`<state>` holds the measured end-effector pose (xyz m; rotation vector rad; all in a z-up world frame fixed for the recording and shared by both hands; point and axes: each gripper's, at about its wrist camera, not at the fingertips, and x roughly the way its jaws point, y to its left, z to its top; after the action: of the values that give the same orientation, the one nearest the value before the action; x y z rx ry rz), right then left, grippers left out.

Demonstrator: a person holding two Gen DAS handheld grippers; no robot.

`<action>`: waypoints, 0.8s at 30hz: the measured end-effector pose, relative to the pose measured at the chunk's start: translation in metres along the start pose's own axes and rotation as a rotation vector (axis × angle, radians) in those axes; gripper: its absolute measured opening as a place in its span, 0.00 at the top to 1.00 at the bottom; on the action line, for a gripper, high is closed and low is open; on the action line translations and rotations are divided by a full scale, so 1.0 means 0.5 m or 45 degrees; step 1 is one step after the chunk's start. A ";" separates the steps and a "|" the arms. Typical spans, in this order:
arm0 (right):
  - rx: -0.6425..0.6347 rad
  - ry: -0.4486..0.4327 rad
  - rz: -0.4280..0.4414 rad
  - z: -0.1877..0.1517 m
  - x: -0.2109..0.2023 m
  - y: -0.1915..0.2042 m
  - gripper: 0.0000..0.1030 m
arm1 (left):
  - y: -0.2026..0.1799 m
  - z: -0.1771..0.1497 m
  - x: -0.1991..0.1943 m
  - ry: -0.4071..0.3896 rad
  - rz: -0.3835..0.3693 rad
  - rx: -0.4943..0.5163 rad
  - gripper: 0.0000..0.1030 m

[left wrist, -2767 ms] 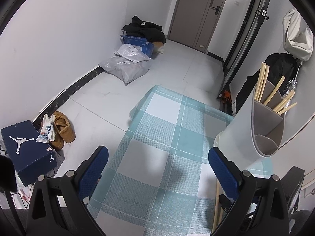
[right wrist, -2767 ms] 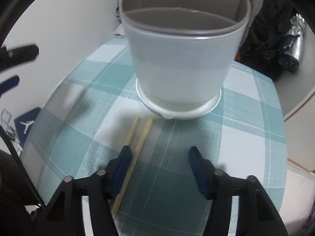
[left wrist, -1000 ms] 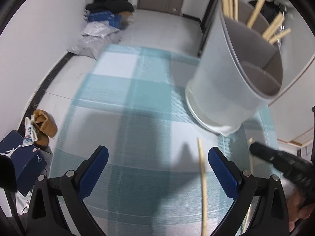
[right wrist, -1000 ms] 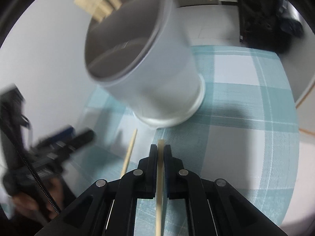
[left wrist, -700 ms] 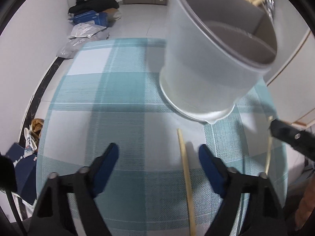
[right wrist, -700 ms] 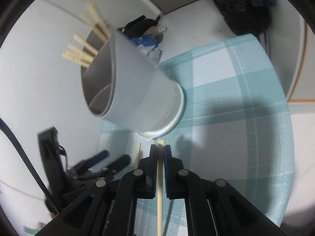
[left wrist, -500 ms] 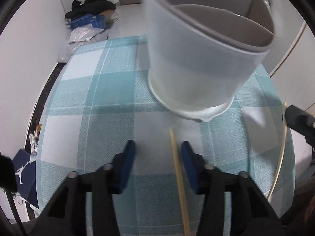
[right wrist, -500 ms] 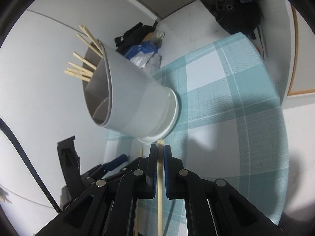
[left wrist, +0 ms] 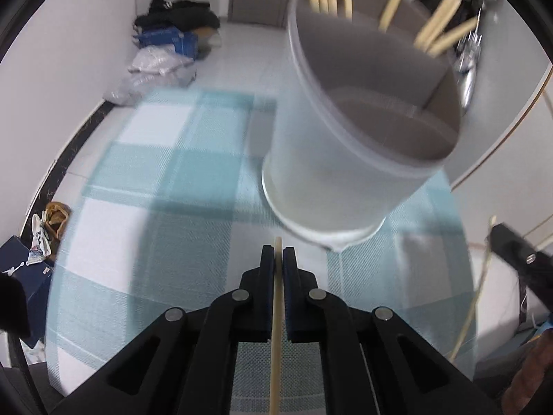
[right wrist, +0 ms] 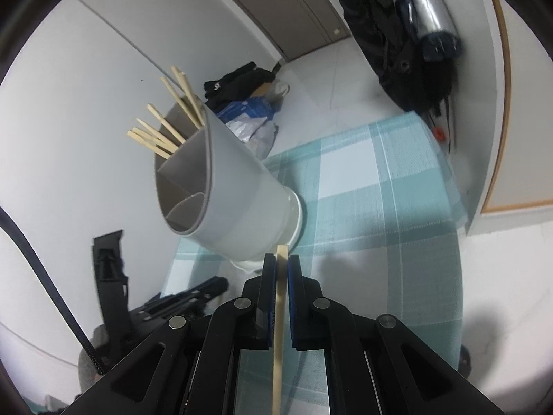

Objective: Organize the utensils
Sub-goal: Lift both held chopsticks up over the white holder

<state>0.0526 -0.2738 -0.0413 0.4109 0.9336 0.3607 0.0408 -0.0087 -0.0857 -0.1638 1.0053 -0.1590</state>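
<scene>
A: Chopsticks — why is each gripper holding just one?

B: The left gripper (left wrist: 277,259), its fingers just closing, is clamping one chopstick (left wrist: 275,328); the right gripper (right wrist: 281,266) is pinching another (right wrist: 279,311) — both aiming lengthwise at the divided holder (left wrist: 349,159) on the counter (left wrist: 145,186).

**Fig.** Item counts, both wrist views.
- Grippers, 2: L gripper (left wrist: 277,259), jaws just closed onto 1 chopstick (left wrist: 275,346); R gripper (right wrist: 282,266), clamping a second chopstick (right wrist: 278,346).
- Holder (left wrist: 328,180), 1, w/ min. 2 compartments visible.
- Sticks (right wrist: 162,128) standing in holder: approx. 7; blur prevents an exact no.
- Table (left wrist: 155,190), 1.
- Blue boxes on floor, 2: near box (left wrist: 20,276), far box (left wrist: 166,39).
</scene>
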 end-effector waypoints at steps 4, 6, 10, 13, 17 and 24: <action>-0.057 -0.068 -0.017 -0.001 -0.018 0.025 0.95 | 0.001 0.004 -0.074 -0.170 -0.045 -0.002 0.99; -0.066 -0.094 -0.026 -0.001 -0.027 0.033 0.95 | -0.003 0.005 -0.116 -0.260 -0.071 0.008 0.99; -0.130 -0.157 -0.034 -0.006 -0.047 0.058 0.95 | -0.022 0.006 -0.161 -0.351 -0.089 0.040 0.99; -0.199 -0.216 -0.043 -0.011 -0.064 0.082 0.95 | -0.024 0.012 -0.175 -0.382 -0.102 0.048 0.99; -0.294 -0.281 -0.068 -0.021 -0.081 0.114 0.95 | -0.019 0.020 -0.189 -0.425 -0.111 0.070 0.99; -0.356 -0.334 -0.077 -0.029 -0.090 0.141 0.95 | -0.041 0.022 -0.228 -0.465 -0.124 0.131 0.99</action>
<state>0.0072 -0.2313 0.0167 0.1676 0.6274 0.3659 -0.0110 -0.0045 0.0184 -0.1415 0.6239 -0.2592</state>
